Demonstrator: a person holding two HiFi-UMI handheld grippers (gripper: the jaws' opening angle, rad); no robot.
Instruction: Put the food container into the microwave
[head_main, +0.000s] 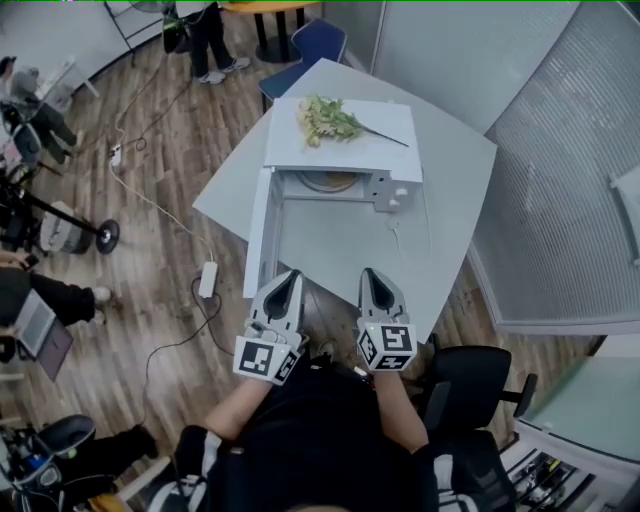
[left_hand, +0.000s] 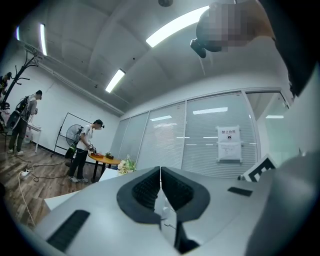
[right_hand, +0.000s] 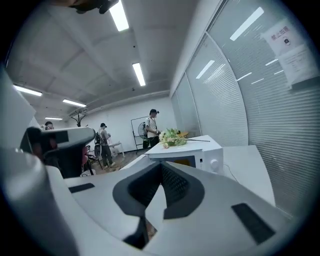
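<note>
A white microwave stands on the grey table, its door swung open toward me on the left. Inside the cavity lies a round tan shape; I cannot tell whether it is the food container or the turntable. In the right gripper view the microwave shows its knobs ahead. My left gripper and right gripper hover side by side at the table's near edge, both shut with nothing held. Each gripper's own view, left gripper and right gripper, shows its jaws pressed together.
A bunch of flowers lies on top of the microwave. A white cable trails on the table. A black chair stands at my right, a blue chair beyond the table. Blinds-covered glass walls run along the right. People stand at the far left.
</note>
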